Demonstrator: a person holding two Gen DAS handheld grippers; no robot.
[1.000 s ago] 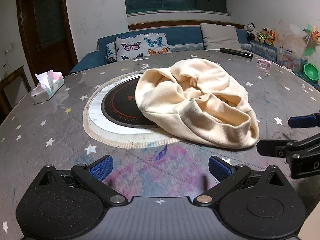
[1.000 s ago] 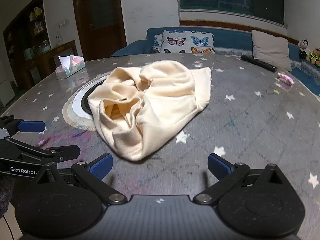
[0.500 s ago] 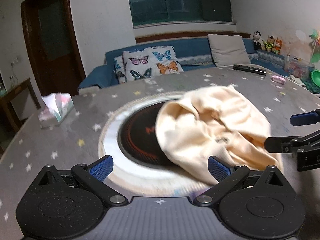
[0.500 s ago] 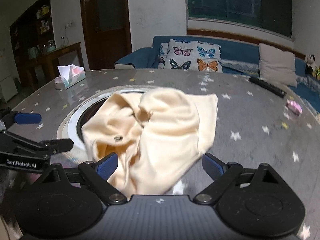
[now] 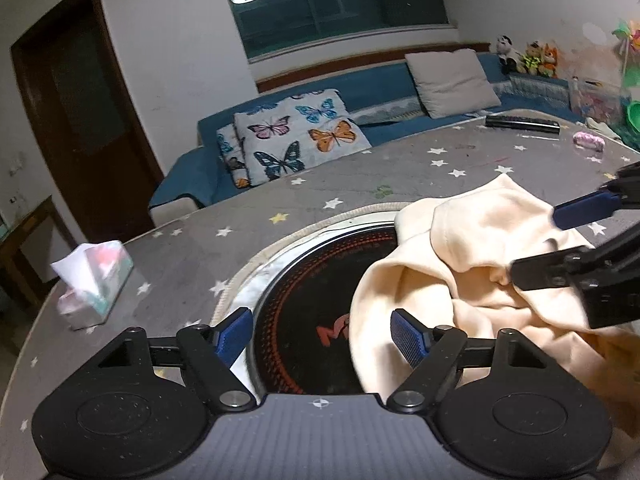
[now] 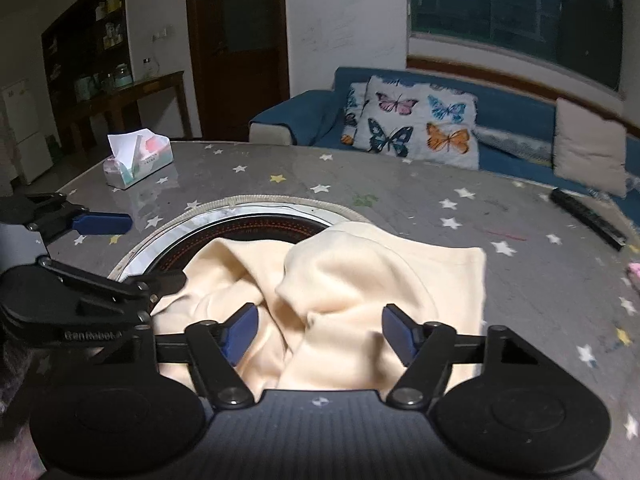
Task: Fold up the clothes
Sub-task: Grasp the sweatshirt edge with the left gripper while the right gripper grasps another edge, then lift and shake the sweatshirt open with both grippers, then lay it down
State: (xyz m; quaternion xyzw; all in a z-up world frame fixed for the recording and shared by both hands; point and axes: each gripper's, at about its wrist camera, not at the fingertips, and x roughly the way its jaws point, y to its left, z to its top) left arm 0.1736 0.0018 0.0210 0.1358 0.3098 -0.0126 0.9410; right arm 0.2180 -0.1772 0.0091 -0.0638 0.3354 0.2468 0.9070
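The left gripper [image 5: 322,330] sat low at the bottom centre of its view, jaws apart, right pad at the edge of the cream garment [image 5: 472,280], left pad over the black disc [image 5: 316,280]. The right gripper [image 6: 316,332] was level over the crumpled garment [image 6: 360,280], jaws apart with cloth bunched between them, nothing clamped. The garment lay at centre right on the star-patterned table [image 6: 400,184], partly covering the disc. A tissue box [image 6: 136,160] stood at upper left.
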